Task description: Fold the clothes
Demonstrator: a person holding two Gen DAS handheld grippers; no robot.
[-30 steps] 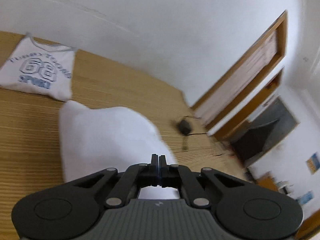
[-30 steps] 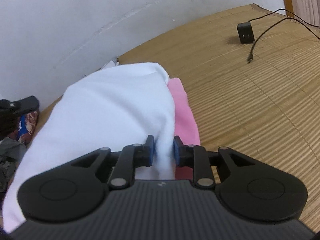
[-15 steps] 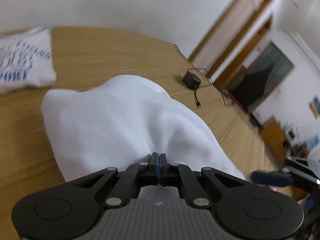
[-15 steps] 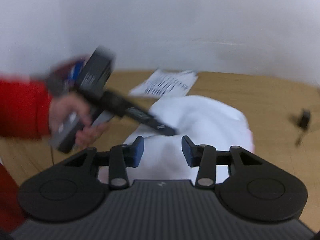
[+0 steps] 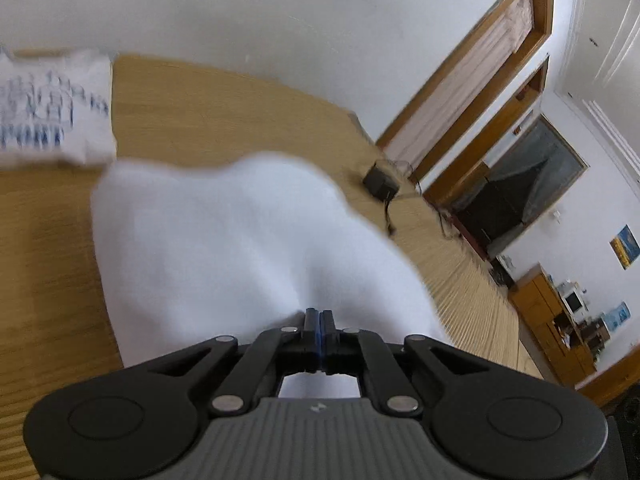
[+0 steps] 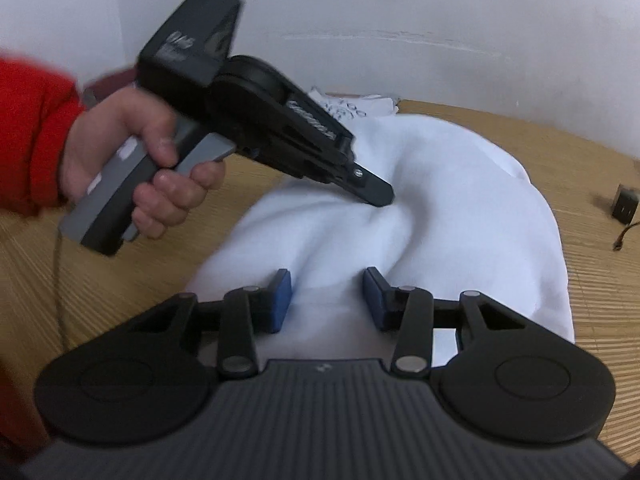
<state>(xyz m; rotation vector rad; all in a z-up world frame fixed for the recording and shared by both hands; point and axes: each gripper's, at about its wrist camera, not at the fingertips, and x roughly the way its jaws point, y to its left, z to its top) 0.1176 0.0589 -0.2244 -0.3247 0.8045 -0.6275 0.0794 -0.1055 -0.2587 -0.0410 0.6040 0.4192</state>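
Between left gripper (image 6: 376, 196) fingertips, white garment (image 6: 440, 208)

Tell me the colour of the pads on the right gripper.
Blue pads, clearest in the right wrist view.

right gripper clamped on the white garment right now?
No. In the right wrist view the right gripper has its blue pads spread apart over the white garment, neither pad pressing the cloth.
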